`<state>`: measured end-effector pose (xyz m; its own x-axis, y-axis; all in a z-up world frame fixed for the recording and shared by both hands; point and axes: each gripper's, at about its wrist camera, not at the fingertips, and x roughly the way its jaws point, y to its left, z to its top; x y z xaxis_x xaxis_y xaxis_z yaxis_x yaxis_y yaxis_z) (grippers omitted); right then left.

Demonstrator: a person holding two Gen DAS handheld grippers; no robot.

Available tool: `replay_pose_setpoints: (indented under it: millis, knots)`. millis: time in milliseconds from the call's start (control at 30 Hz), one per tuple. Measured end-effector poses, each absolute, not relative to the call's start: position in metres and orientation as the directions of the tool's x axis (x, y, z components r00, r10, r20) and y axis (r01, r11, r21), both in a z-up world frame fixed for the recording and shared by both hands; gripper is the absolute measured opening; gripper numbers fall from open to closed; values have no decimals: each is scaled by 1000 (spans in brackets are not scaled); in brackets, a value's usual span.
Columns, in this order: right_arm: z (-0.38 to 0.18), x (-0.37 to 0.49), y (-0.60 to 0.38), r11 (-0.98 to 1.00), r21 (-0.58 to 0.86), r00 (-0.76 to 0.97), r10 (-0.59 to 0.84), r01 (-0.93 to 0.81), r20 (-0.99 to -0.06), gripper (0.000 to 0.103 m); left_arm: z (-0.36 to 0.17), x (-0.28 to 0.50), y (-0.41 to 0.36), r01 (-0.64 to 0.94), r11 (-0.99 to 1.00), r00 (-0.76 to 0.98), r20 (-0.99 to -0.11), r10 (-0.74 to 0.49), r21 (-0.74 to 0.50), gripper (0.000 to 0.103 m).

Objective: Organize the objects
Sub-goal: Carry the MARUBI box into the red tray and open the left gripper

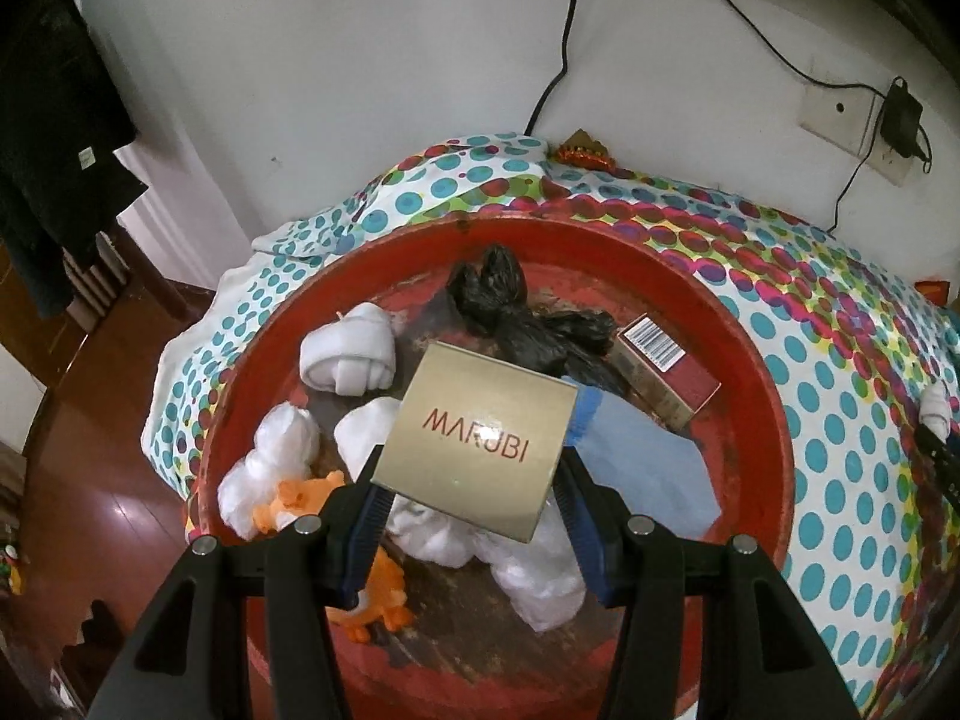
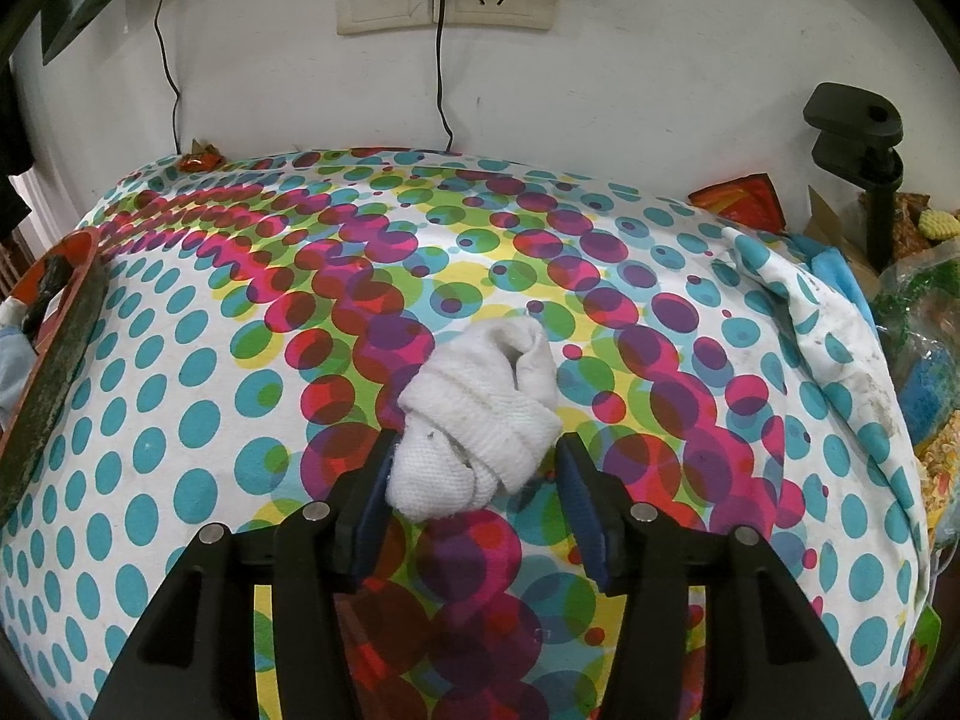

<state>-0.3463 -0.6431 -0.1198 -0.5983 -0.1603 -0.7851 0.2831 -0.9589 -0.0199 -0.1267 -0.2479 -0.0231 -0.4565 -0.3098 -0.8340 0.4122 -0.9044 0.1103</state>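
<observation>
My left gripper [image 1: 471,462] is shut on a gold box [image 1: 480,438] lettered MARUBI and holds it tilted above a round red tray [image 1: 750,360]. The tray holds a rolled white sock [image 1: 351,354], a crumpled black bag [image 1: 516,318], a red carton with a barcode [image 1: 672,372], an orange toy [image 1: 300,498] and several white wads [image 1: 282,444]. My right gripper [image 2: 477,450] stands open around another rolled white sock [image 2: 480,420], which lies on the dotted cloth [image 2: 180,390]. Its left pad touches the sock and its right pad stands just apart.
The tray's rim [image 2: 54,348] sits at the left edge of the right wrist view. Wall sockets [image 2: 444,0] with cables hang behind the table. Snack bags [image 2: 924,360] and a black clamp [image 2: 852,138] crowd the right side. A wooden floor [image 1: 90,480] lies left of the table.
</observation>
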Motion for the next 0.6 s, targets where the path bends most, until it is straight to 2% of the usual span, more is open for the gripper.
replay_pose_setpoints:
  millis: [500,600]
  knots:
    - [-120,-348,-642,-959,-21,-598,-160,284,-785,54,-33,-132,-255,387,-914,-441,-845,-301,123,56]
    - [-120,-349,-642,-958,-21,-598,-160,285,-785,54,-33,-130,-256,386,-915,-436,-852,-290,114,60]
